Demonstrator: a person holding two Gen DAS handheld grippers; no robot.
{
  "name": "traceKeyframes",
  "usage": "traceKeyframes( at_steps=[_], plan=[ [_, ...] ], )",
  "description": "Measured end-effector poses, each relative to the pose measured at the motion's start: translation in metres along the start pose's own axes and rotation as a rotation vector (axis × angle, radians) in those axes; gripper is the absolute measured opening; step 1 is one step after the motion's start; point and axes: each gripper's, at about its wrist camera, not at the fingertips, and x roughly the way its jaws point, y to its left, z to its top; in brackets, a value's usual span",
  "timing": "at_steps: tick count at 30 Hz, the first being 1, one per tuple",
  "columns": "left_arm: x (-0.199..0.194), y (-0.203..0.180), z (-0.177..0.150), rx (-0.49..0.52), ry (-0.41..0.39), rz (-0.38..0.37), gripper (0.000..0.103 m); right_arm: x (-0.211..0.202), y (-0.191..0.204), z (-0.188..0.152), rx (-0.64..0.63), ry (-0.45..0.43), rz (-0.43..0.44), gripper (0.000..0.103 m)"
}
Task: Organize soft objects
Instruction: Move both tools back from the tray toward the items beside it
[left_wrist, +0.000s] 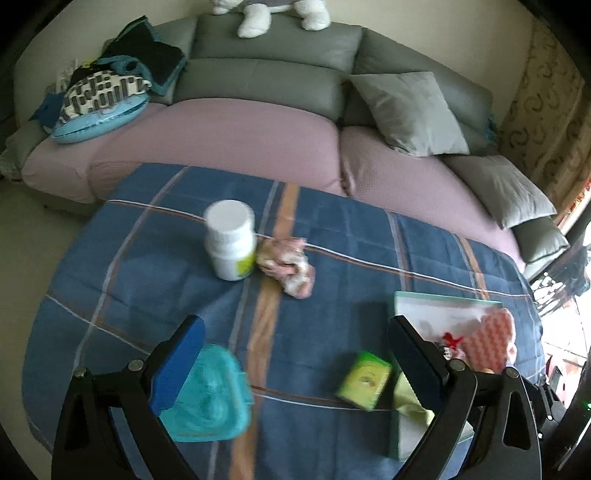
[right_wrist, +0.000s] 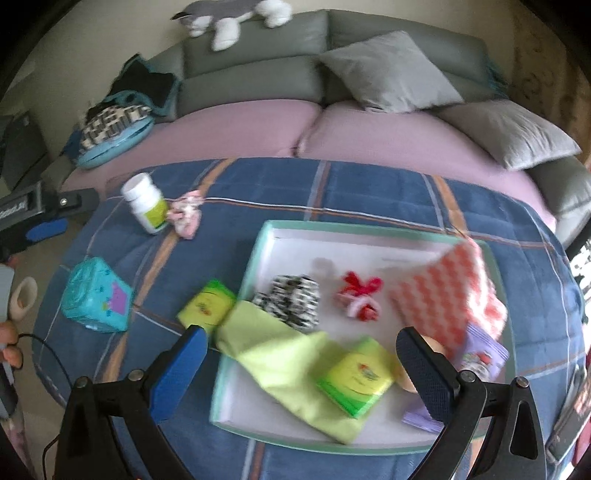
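A white tray with a green rim (right_wrist: 258, 236) lies on the blue plaid cloth. In it are a yellow-green cloth (right_wrist: 284, 354), a black-and-white soft item (right_wrist: 295, 299), a red-and-pink bow item (right_wrist: 358, 295), a red-checked cloth (right_wrist: 450, 291), a green packet (right_wrist: 354, 380) and a purple packet (right_wrist: 480, 354). A pink crumpled fabric (left_wrist: 288, 264) lies outside the tray beside a white bottle (left_wrist: 231, 240). My left gripper (left_wrist: 295, 365) is open and empty above the cloth. My right gripper (right_wrist: 301, 373) is open and empty over the tray's near side.
A teal pack (left_wrist: 207, 395) and a second green packet (left_wrist: 364, 380) lie on the cloth outside the tray (left_wrist: 443, 299). Behind stands a sofa with pink seat covers (left_wrist: 240, 136), grey cushions (left_wrist: 406, 110) and a pile of fabric (left_wrist: 107, 92). A plush toy (right_wrist: 229, 18) lies on the sofa back.
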Motion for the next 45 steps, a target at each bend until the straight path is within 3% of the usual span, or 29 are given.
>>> traceKeyframes(
  at_steps=[6,14,30,38,45],
  plan=[
    [0.002,0.034,0.006,-0.042,0.039,0.049,0.099,0.011,0.036,0.015,-0.067,0.002,0.100,0.103],
    [0.026,0.062,0.005,-0.075,0.130,0.083,0.099,0.045,0.071,0.022,-0.166,0.062,0.160,0.099],
    [0.078,0.078,0.002,-0.120,0.266,0.054,0.099,0.105,0.100,0.026,-0.369,0.210,0.187,0.081],
    [0.086,0.075,0.002,-0.122,0.274,0.038,0.099,0.113,0.109,0.024,-0.425,0.248,0.203,0.078],
    [0.089,0.074,0.000,-0.127,0.279,0.025,0.099,0.124,0.116,0.018,-0.470,0.279,0.160,0.076]
  ],
)
